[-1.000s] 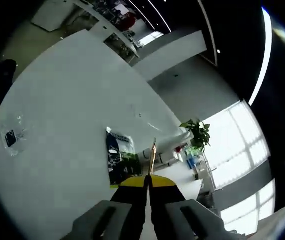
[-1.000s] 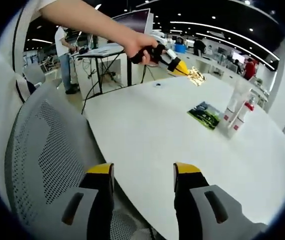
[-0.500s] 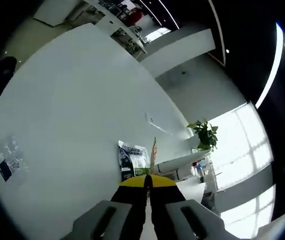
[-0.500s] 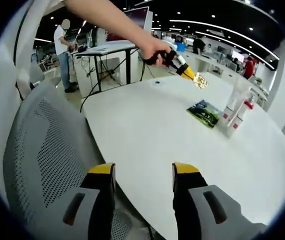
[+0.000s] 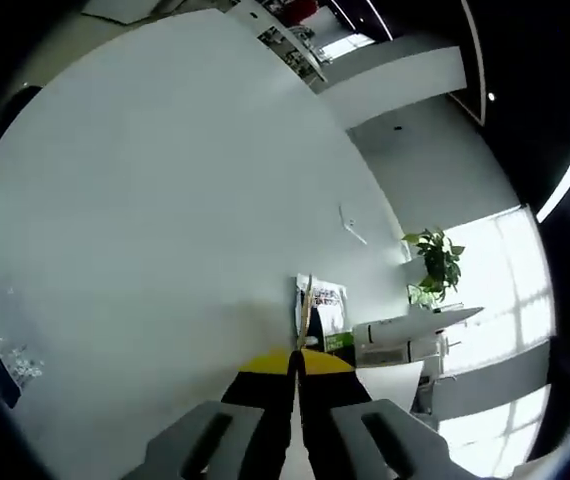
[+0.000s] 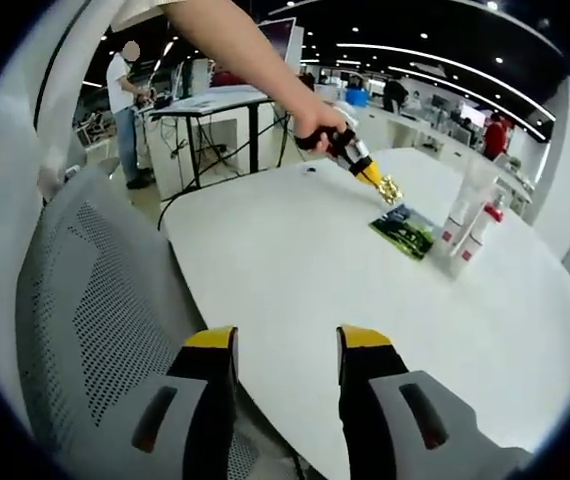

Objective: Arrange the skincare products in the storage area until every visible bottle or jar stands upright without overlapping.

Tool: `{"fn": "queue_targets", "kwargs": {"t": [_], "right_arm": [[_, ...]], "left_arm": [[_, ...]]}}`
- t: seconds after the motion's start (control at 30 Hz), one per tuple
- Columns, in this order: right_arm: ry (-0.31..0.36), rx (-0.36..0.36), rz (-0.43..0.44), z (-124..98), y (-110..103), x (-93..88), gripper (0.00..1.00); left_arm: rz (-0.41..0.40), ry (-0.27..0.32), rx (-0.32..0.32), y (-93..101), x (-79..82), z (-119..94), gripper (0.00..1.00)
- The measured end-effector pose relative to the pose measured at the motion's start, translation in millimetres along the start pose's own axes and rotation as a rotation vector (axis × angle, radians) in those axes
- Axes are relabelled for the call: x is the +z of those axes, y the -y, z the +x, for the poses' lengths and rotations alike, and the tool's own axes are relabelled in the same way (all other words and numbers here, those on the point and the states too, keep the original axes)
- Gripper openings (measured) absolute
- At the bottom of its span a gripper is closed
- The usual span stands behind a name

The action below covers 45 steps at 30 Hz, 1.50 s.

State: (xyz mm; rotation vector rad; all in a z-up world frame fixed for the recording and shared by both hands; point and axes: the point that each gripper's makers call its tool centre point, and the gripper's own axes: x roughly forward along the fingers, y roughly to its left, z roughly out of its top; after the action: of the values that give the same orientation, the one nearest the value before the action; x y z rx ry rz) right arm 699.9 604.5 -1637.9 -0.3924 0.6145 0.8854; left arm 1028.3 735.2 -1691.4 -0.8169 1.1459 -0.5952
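Observation:
My left gripper (image 5: 296,358) is shut on a thin gold sachet (image 5: 306,305), seen edge-on between its jaws. In the right gripper view a hand holds that left gripper (image 6: 370,172) low over the white round table (image 6: 295,260), the gold sachet (image 6: 390,188) hanging just above a green printed packet (image 6: 402,228). Two white bottles (image 6: 470,225), one with a red cap (image 6: 493,212), stand upright right of the packet. From the left gripper view the green packet (image 5: 327,308) and the white bottles (image 5: 405,338) lie just beyond the jaws. My right gripper (image 6: 285,350) is open and holds nothing, at the near table edge.
A grey mesh chair (image 6: 95,300) sits close on the left, under my right gripper. A small clear packet (image 5: 10,372) lies far off on the table. A person (image 6: 125,100) stands by desks at the back. A potted plant (image 5: 435,265) is beyond the table.
The left gripper has carried the gold sachet down and forward, closer to the green packet and bottles. The right gripper has barely moved.

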Motion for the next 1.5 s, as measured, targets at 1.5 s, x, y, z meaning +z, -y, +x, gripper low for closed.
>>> {"fn": "queue_targets", "kwargs": {"t": [1.5], "right_arm": [[0.006,-0.017,-0.007,-0.6,2.6,1.3,0.38]], "left_arm": [[0.032,-0.017,0.189,-25.8,10.2,-2.0,0.15]]}}
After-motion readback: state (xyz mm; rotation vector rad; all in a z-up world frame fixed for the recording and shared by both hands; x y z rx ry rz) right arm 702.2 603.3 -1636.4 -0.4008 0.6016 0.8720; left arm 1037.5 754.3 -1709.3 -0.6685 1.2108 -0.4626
